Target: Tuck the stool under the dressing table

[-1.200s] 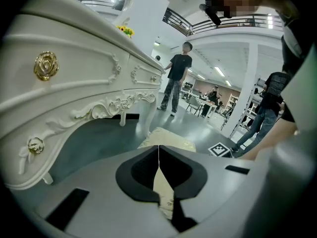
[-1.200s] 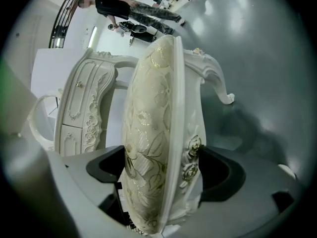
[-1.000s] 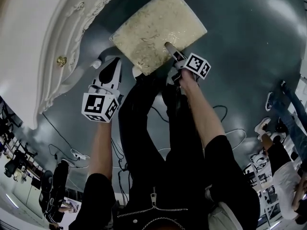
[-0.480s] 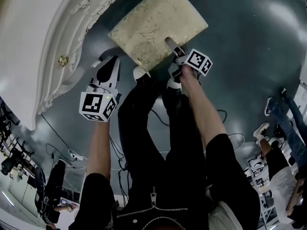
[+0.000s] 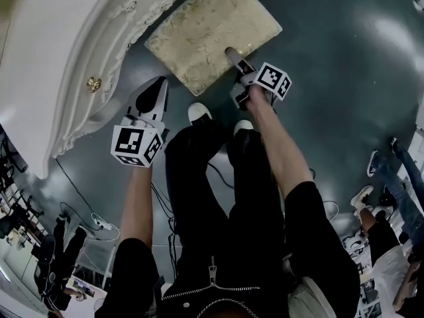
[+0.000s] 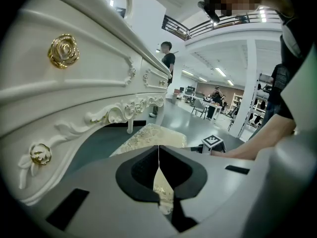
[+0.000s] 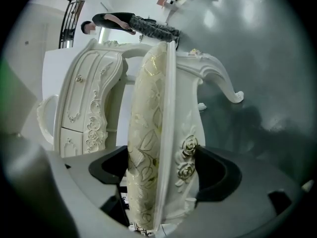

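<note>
My right gripper (image 7: 161, 175) has the stool (image 5: 209, 32) by the near edge of its seat. In the right gripper view the jaws are closing, with one pad against the cushion and the other against the carved rose trim of the frame. From the head view I only see the upper jaw lying on the cushion; the lower one is hidden beneath the seat, and so are the stool's legs.

My left gripper (image 5: 159, 88) hangs between my leg and the table (image 5: 59, 52), holding nothing. Its own view shows the jaws pressed together.

The stool stands on the floor just beside the table's carved front, its left corner close to the apron. I cannot tell whether that corner is under it. The tabletop runs out of frame at the left.
</note>
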The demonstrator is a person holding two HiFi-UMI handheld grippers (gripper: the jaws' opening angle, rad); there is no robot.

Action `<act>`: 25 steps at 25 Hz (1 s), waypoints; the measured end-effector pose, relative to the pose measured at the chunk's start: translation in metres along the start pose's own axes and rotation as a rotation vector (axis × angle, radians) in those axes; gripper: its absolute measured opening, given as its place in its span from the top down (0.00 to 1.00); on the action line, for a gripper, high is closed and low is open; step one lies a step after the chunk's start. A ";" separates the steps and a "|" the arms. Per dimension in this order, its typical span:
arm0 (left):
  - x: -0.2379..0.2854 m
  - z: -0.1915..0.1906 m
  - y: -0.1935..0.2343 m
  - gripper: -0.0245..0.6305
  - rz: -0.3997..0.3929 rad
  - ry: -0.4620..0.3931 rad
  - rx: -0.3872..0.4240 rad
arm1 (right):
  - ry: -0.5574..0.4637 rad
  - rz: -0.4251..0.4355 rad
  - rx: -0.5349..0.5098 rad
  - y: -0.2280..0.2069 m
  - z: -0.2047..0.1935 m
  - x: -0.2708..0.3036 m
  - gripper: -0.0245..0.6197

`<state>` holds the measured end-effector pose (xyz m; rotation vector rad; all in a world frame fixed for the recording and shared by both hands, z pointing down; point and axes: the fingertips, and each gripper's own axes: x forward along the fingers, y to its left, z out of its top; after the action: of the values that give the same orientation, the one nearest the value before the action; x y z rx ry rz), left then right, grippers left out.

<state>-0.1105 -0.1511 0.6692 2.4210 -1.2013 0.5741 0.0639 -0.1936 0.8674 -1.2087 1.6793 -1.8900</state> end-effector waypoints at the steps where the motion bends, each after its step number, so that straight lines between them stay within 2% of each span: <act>1: 0.001 -0.001 0.002 0.93 0.004 -0.006 0.006 | 0.004 0.011 -0.003 0.002 0.001 0.005 0.31; 13: 0.027 -0.022 0.027 0.93 0.055 -0.087 0.063 | 0.027 0.162 -0.044 0.032 0.018 0.071 0.35; 25: 0.035 -0.047 0.045 0.93 0.114 -0.162 0.132 | 0.035 0.299 -0.074 0.045 0.017 0.099 0.40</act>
<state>-0.1364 -0.1763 0.7338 2.5638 -1.4158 0.5129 0.0069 -0.2878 0.8612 -0.8942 1.8455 -1.6902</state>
